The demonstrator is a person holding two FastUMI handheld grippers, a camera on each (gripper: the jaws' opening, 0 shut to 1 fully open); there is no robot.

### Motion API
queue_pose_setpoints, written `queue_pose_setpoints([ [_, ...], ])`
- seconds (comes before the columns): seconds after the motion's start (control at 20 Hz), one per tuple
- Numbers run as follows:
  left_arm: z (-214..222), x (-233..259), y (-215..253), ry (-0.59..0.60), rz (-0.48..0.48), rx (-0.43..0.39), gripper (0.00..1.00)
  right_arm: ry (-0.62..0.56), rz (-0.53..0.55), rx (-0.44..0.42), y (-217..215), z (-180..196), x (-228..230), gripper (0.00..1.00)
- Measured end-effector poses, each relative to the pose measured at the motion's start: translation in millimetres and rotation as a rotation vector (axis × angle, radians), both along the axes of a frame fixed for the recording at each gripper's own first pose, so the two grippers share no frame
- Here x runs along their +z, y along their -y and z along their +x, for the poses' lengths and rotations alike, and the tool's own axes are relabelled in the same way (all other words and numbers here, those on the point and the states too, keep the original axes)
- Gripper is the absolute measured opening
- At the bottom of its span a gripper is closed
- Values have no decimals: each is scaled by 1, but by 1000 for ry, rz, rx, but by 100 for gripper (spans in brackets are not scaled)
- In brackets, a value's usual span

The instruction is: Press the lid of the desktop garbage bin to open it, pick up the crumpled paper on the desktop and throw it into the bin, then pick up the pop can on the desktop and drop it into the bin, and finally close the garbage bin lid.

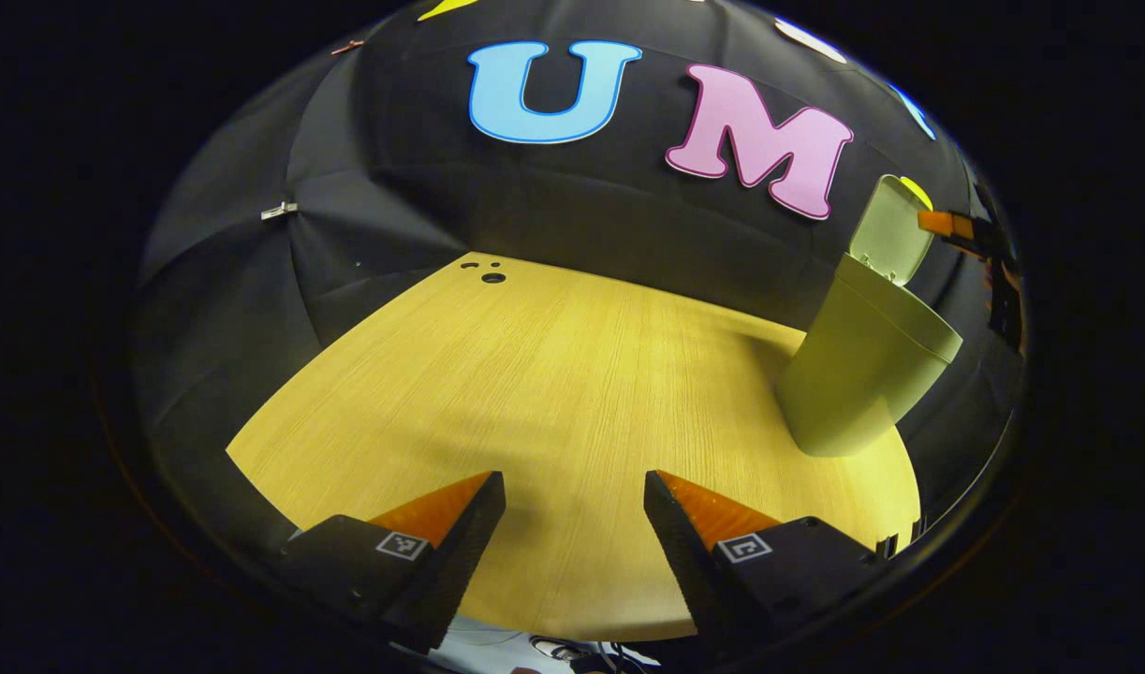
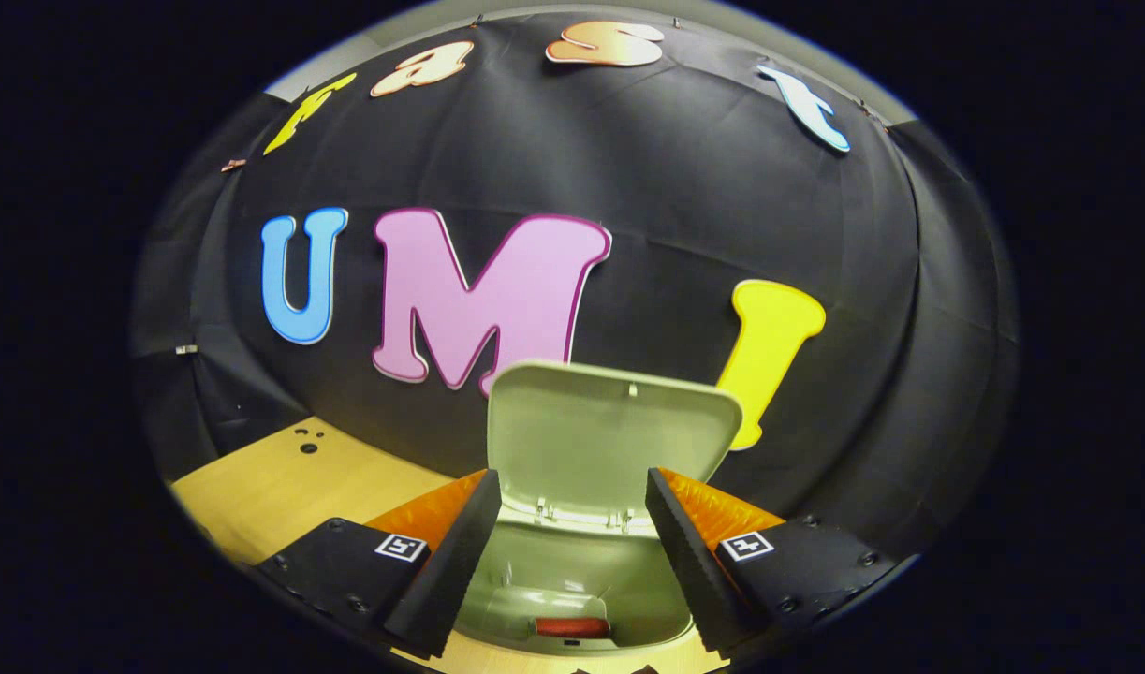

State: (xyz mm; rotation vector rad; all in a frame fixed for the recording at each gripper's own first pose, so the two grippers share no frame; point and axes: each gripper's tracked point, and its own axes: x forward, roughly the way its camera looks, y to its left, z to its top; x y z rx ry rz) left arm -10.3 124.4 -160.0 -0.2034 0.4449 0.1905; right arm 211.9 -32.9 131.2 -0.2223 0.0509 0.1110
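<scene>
one can point(image 2: 572, 626) inside one open bin point(image 2: 581, 571)

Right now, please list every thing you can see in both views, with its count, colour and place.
garbage bin: one, pale green, standing on the right part of the table in the left gripper view; directly below the right gripper in the right gripper view.
bin lid: one, pale green, raised open and upright behind the bin mouth.
red object: one, red, lying inside the bin; too little shows to say what it is.
table: one, light wood, with small dark holes near its far edge.
booth wall: black cloth, behind the table.
left gripper: one, open, holding nothing, above the table.
right gripper: one, open, holding nothing, above the open bin.
</scene>
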Motion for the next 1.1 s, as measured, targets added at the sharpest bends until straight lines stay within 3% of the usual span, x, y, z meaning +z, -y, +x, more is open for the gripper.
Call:
queue_pose_setpoints([
  [0.45, -7, -9, -15, 0, -28, 48, 96, 57, 7, 10, -5, 52, 69, 97],
  [0.65, -10, -15, -26, -18, -38, 85, 96, -6, 73, 24, -12, 79, 66, 97],
  [0.85, -16, -16, -34, -17, -48, 113, 96, -87, 106, -21, -2, 109, 45, 97],
  [1.0, -20, -22, -36, -27, -57, 128, 96, -126, 195, -47, 5, 115, 41, 97],
  [1.1, -23, -26, -36, -33, -65, 132, 96, -137, 188, -53, 10, 104, 41, 97],
])
